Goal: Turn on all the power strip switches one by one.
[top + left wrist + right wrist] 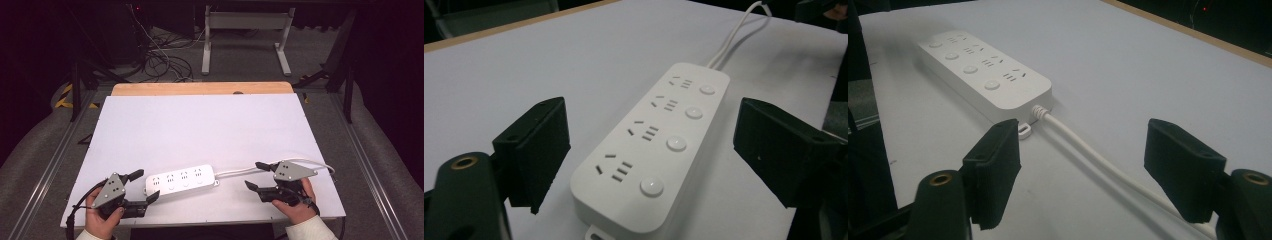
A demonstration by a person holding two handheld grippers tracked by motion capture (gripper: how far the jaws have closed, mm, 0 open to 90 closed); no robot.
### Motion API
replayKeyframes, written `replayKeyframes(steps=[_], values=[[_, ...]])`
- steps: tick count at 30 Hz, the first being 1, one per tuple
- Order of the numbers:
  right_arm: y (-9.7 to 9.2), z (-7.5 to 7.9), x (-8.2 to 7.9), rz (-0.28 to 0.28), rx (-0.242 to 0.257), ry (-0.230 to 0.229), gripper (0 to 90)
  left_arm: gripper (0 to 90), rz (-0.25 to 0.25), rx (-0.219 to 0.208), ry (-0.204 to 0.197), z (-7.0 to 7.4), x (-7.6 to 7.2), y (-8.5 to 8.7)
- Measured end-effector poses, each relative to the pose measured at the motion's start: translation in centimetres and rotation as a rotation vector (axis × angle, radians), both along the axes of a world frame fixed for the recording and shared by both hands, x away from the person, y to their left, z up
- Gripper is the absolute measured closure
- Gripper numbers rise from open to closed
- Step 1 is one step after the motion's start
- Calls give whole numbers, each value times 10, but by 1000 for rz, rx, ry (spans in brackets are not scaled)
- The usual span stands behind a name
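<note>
4 sockets, each with its own round button, run along the white power strip (182,180), which lies flat near the front edge of the white table (200,125), between your 2 hands. Its white cable (235,171) leaves the right-hand end and runs toward the right gripper (255,176). Judging by its look, the strip is a stiff, smooth plastic block, light enough to lift with 1 gripper but slippery on its rounded edges, so take it across the short width with the pads flat on the 2 long sides, near the middle so it does not tip. The cable is soft and will drag behind or tug the strip round if you lift from 1 end. A small mounting tab sticks out at each end; do not grip there, it is thin. Your left gripper (142,186) sits just beside the left end of the strip, its jaws spread wide on either side of that end and pressing on nothing. Your right gripper is also wide open and holds nothing; the cable lies on the table between and below its jaws, untouched. Beyond the table, cables lie on the dark floor (165,55).
</note>
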State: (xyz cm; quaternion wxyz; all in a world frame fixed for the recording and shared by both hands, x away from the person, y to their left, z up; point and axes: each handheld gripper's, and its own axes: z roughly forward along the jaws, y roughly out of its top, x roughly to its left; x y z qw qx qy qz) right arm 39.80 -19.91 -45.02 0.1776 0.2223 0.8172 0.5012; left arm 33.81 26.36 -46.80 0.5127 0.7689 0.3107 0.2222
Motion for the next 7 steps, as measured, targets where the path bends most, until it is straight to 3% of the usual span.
replayKeyframes(steps=[5,7], values=[[0,0,0,0,2,2,312,148,20,-42,24,-3,-1,5],[0,0,1,1,1,1,312,147,21,-37,26,-3,-1,5]])
